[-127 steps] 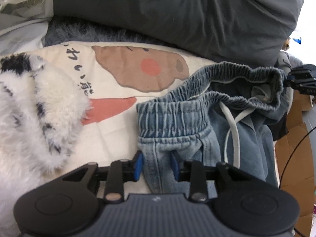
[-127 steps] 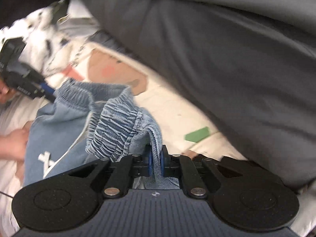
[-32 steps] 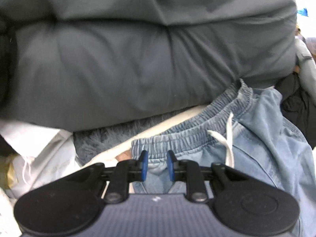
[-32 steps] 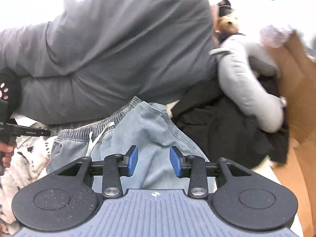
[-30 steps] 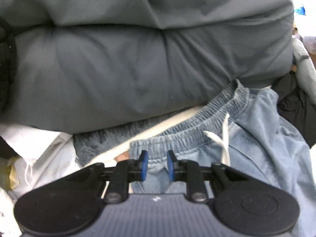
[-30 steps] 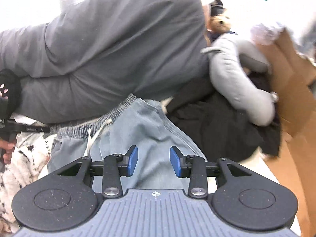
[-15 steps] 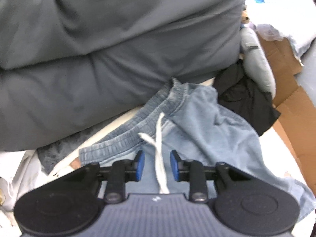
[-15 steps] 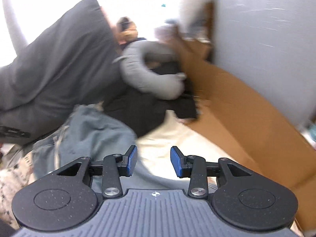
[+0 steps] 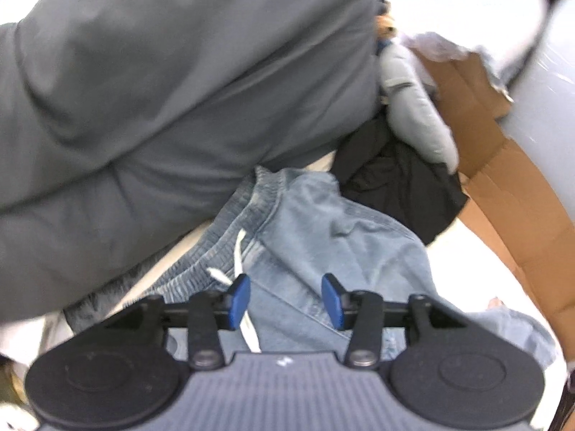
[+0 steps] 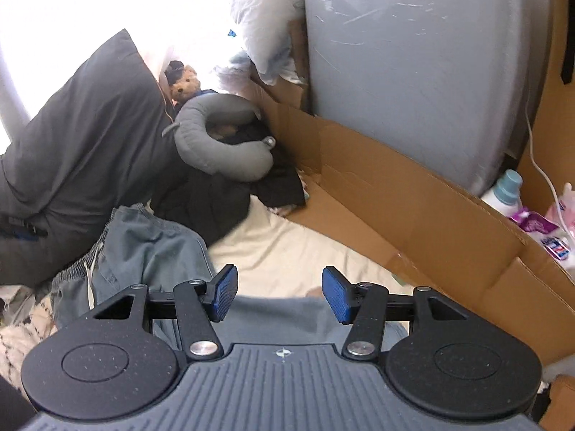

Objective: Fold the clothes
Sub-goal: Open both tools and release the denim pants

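Below the left tool (image 9: 285,296), spread and pinching nothing, denim shorts (image 9: 323,237) are lying waistband-away; the right tool (image 10: 279,292), also spread and empty, is hovering nearer their hem.

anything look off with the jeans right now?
Yes. The jeans lie rumpled and askew, not flat: waistband jammed against the grey duvet, far corner touching the black garment. Both grippers are open and empty, jaws just widened.

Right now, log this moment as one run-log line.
left claw: open, just opening, empty | right claw: open, just opening, empty | denim shorts: lying unfolded
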`<state>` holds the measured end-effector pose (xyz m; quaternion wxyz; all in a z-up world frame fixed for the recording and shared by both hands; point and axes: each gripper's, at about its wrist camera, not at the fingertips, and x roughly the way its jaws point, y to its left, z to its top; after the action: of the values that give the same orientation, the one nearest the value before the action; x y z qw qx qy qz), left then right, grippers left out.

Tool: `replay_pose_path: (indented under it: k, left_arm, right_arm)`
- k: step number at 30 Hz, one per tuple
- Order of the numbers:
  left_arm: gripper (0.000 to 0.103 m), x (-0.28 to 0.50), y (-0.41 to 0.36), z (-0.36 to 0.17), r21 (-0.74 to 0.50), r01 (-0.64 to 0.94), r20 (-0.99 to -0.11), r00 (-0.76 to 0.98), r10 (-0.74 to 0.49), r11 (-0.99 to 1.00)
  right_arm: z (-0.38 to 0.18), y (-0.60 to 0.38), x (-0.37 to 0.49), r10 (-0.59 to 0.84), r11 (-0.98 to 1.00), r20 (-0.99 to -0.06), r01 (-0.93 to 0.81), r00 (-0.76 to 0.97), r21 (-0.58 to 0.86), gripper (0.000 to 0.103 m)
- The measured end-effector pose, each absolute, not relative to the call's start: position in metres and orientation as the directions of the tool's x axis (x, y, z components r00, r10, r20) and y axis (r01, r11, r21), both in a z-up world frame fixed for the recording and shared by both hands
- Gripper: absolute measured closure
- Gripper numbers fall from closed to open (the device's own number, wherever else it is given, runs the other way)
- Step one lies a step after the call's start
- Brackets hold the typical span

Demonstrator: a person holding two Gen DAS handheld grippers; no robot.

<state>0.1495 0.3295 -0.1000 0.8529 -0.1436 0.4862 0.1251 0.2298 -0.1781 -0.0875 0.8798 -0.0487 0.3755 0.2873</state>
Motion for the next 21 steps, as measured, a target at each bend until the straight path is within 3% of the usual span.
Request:
replay_pose_path:
  k: [5, 9, 21]
  left_arm:
    - [0.048, 0.162, 0.312, -0.077, -0.100, -0.292, -0.850, 0.522, 0.071, 0.951]
    - [0.048, 0.172, 0.295, -0.079, -0.094, -0.244, -0.844, 0.533, 0.052, 0.965]
    - [0.048, 0.172, 0.271, -0.118, -0.091, -0.213, -0.872, 0.489, 0.026, 0.973]
  right_arm:
    - [-0.099, -0.211, 0.218, 0.451, 0.864, -0.669, -0.476, 0.590, 0.163, 0.042]
    - [-0.118, -0.234, 0.208, 0.431, 0.888, -0.666, -0.415, 0.608, 0.196, 0.037]
    - [-0.187, -0.284, 0.170, 0.419, 0.908, -0.640, -0.316, 0.644, 0.276, 0.035]
